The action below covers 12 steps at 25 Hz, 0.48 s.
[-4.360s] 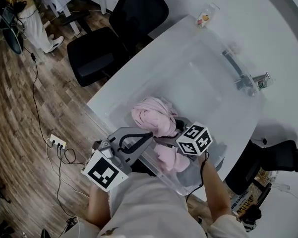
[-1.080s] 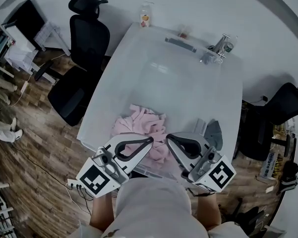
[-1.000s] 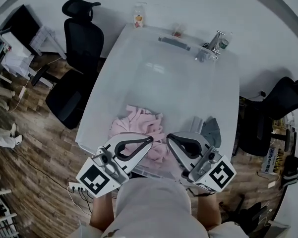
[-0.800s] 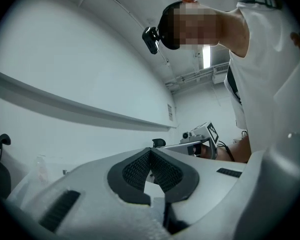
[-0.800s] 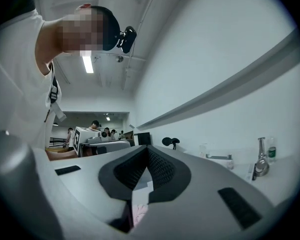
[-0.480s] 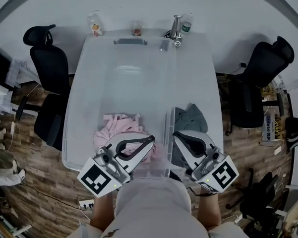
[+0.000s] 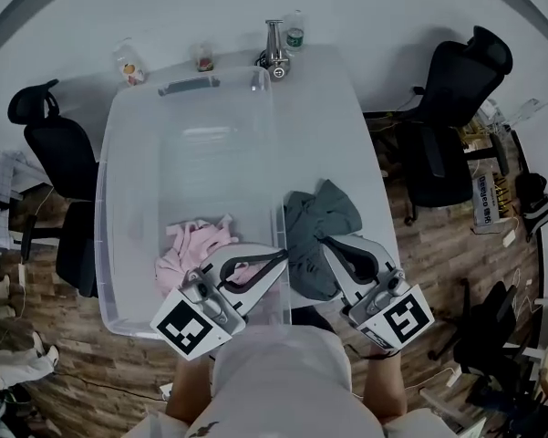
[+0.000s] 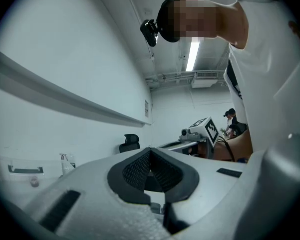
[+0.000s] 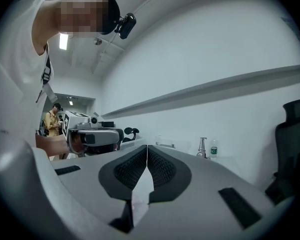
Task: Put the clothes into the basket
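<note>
A clear plastic basket (image 7: 109,181) stands on the left part of the white table (image 7: 346,126). A heap of pink clothes (image 7: 193,245) lies in its near end. A dark grey garment (image 7: 317,226) lies crumpled on the table just right of the basket. My left gripper (image 7: 275,256) (image 8: 150,151) is shut and empty, its tips over the basket's near right wall, beside the pink heap. My right gripper (image 7: 326,242) (image 9: 147,149) is also shut and empty, its tips above the near edge of the grey garment. Both point roughly level.
At the table's far edge stand a metal tap-like fixture (image 7: 275,48), a small bottle (image 7: 295,36), a cup (image 7: 204,59) and another bottle (image 7: 128,62). Black office chairs stand at the left (image 7: 46,144) and right (image 7: 442,108). Wooden floor lies on both sides.
Both grippers have swung right across the table, still shut. The right one now sits over the grey garment, the left over the basket's right wall. The pink clothes stay in the basket.
</note>
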Tool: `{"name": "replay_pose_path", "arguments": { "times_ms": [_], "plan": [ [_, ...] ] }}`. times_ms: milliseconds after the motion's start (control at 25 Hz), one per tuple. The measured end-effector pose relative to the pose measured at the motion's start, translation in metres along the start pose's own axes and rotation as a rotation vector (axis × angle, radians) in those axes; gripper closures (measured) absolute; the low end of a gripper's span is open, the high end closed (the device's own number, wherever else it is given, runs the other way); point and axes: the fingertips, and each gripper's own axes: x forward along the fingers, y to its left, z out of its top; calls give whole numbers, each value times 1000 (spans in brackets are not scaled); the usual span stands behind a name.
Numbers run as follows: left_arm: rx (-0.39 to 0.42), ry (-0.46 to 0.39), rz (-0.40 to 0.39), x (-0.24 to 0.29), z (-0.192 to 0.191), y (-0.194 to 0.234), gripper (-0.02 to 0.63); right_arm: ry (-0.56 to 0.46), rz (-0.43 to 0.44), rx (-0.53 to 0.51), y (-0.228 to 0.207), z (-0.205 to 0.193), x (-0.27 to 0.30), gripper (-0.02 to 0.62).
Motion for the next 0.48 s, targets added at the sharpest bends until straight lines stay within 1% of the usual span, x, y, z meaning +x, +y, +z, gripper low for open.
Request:
{"name": "replay_pose_path", "arguments": {
  "times_ms": [240,440,480],
  "plan": [
    [16,36,-57,24,-9,-5,601,67,-59,13,-20,-26,-6,588],
    [39,58,-91,39,-18,-7,601,170,-106,2,-31,-62,-5,586],
    [45,62,-96,41,-19,-8,601,191,-109,1,-32,-70,-5,578]
  ]
}}
